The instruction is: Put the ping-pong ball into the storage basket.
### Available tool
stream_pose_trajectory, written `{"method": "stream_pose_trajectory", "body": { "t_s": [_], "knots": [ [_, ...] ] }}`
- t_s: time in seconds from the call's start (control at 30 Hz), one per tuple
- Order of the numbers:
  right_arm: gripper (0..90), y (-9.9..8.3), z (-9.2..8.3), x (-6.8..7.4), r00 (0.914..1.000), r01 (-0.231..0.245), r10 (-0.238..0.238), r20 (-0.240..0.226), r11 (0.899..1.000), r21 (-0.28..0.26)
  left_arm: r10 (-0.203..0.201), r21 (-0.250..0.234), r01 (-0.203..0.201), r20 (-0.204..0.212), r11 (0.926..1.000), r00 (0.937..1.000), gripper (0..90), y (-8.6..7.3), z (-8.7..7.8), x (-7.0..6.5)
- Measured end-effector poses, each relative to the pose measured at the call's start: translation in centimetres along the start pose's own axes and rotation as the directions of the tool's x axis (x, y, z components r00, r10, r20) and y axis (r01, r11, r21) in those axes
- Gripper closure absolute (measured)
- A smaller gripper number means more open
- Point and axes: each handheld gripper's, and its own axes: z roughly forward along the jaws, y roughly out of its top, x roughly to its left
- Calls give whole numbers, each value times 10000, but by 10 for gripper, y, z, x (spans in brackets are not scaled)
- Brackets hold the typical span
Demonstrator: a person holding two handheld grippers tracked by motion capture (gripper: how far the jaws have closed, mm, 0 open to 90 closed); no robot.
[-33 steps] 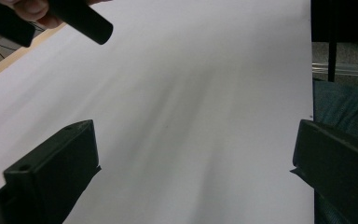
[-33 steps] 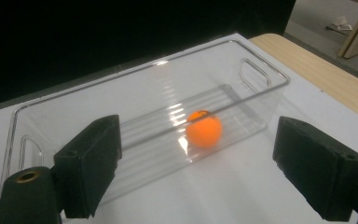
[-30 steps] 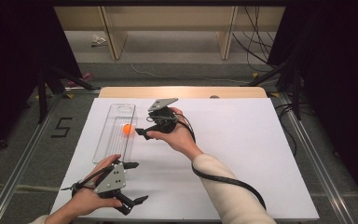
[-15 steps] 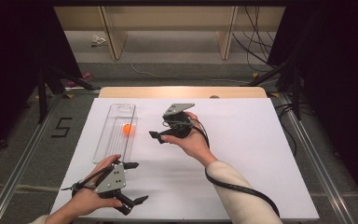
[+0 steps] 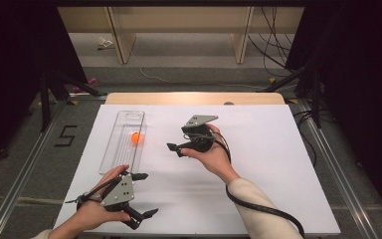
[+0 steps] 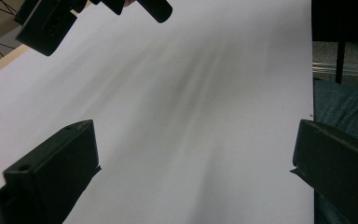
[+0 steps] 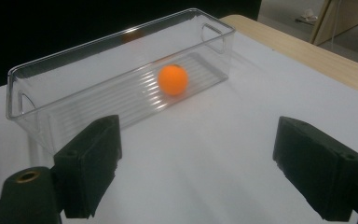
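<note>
Right gripper [image 5: 175, 147] hovers above the white table [image 5: 278, 164] with jaws wide apart and empty, aimed at an orange ball [image 7: 172, 80] lying inside a clear bin [image 7: 51, 79]. Left gripper [image 5: 143, 195], also wide open and empty, sits near the table's front edge.

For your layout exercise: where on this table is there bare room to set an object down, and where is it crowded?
The white table is bare right of the right gripper, out to its right edge. Crowded: the left strip, with the clear bin holding the orange ball, and the near-left corner by the left gripper.
</note>
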Motion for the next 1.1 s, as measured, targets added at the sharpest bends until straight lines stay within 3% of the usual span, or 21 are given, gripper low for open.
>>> {"method": "stream_pose_trajectory", "body": {
  "t_s": [0.67,1.1],
  "knots": [
    [163,-15,-30,-6,9988,-239,248,416,9995,-224,12,-57,-12,-45,10000,10000,0,0,-1,0],
    [163,-29,-58,-11,9958,-381,406,815,9987,-326,31,-55,-31,-65,10000,10000,0,1,-1,0]
  ]
}}
